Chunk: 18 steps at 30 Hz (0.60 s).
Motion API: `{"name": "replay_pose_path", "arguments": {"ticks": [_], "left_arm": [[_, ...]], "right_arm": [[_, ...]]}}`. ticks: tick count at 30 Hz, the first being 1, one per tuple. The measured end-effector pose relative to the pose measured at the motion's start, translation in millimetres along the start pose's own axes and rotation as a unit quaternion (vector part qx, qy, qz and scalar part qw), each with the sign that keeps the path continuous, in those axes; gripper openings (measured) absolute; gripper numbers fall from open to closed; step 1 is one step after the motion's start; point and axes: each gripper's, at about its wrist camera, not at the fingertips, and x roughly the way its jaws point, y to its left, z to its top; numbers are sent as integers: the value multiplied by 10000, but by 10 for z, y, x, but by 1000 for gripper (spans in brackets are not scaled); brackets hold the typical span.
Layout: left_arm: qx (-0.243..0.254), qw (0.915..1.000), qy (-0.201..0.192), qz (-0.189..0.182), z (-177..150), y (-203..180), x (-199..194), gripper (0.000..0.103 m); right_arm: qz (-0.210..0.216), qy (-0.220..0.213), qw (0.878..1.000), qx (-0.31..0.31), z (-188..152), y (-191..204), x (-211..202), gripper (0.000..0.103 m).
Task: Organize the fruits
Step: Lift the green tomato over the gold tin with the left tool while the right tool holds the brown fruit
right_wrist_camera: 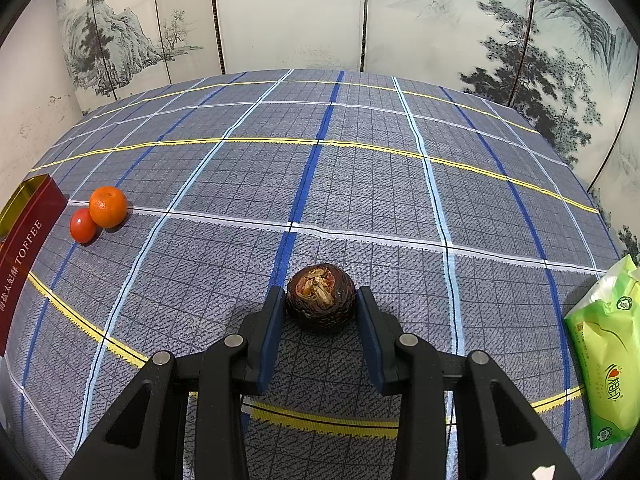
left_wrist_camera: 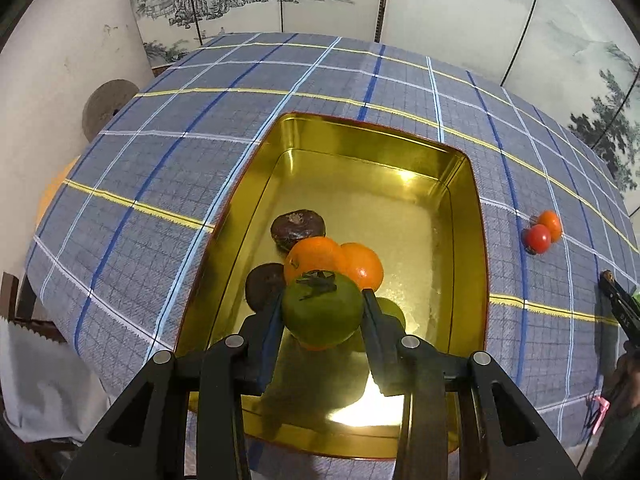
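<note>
Painted folding screens back a table under a blue-grey plaid cloth (right_wrist_camera: 320, 184). Left gripper (left_wrist_camera: 323, 309): blue pads clenched on a round green persimmon-like fruit (left_wrist_camera: 322, 308), calyx facing the camera, held above the near end of the open gold-lined rectangular tin (left_wrist_camera: 466, 208). Directly beyond and below the fingers: two oranges (left_wrist_camera: 320, 256) and two dark brown wrinkled fruits (left_wrist_camera: 298, 226), clustered at the tin's near left; far half bare. Judgement: the release turns on that drop, and the green fruit hangs nearly over the pile, so it may land on fruit and roll. Right gripper (right_wrist_camera: 320, 306): pads grasping a dark brown wrinkled round fruit (right_wrist_camera: 321, 304), low over the cloth; contact with the cloth cannot be told. Tin lies to its left. Right view alone shows the tin's red lettered outer wall (right_wrist_camera: 28, 248), a green tissue pack (right_wrist_camera: 608, 352), and an orange mandarin (right_wrist_camera: 108, 206) touching a small red tomato (right_wrist_camera: 83, 225), both still outside. Left view alone shows the tin's contents.
</note>
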Motion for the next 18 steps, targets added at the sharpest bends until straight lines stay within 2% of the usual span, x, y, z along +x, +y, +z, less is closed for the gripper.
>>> {"name": "replay_pose_path", "arguments": {"ticks": [18], "left_arm": [[-70,9998,203,-19,-135,108,108,38]], "right_arm": [[-13,-2,10000,-9,-2,7,4,35]]}}
